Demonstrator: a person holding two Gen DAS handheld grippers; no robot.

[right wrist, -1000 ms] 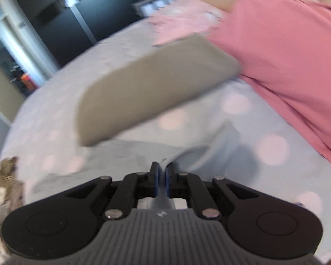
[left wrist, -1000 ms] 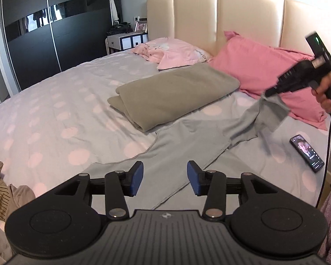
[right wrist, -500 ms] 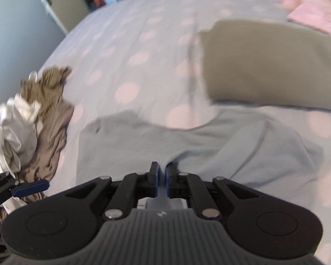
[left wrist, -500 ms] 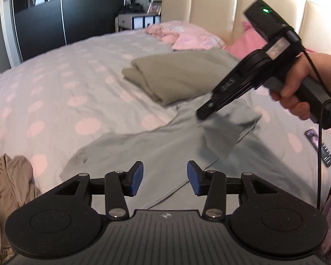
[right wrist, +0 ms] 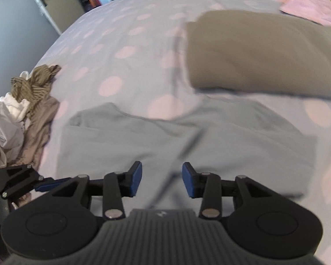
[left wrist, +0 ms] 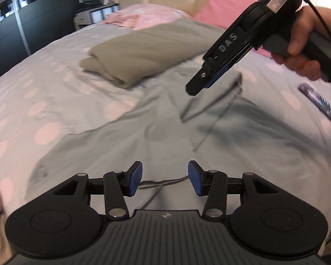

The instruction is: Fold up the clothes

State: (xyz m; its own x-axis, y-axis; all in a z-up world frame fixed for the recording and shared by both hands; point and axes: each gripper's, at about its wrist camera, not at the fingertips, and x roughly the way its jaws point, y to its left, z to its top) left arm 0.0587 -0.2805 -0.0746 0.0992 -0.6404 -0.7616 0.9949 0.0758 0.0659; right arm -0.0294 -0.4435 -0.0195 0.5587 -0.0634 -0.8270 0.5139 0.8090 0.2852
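Observation:
A grey-blue shirt (left wrist: 125, 145) lies spread on the dotted bed sheet (left wrist: 44, 92). One sleeve (left wrist: 211, 108) lies folded inward over its body. My left gripper (left wrist: 165, 177) is open low over the shirt's near edge, nothing between its pads. My right gripper (left wrist: 198, 86), held by a hand (left wrist: 302, 50), hovers just above that sleeve, apart from it. In the right wrist view the right gripper (right wrist: 162, 180) has its jaws opening over the shirt (right wrist: 187, 145), with no cloth pinched. The left gripper (right wrist: 42, 185) shows at the left edge there.
A folded olive garment (left wrist: 147, 46) lies beyond the shirt, with pink pillows (left wrist: 227, 6) behind it. A phone (left wrist: 317, 101) rests on the sheet at the right. A heap of unfolded clothes (right wrist: 22, 110) sits at the bed's left side. Dark wardrobe doors (left wrist: 22, 22) stand far left.
My right gripper carried the sleeve across over the shirt's body, then opened and let it go. My left gripper sank closer to the shirt.

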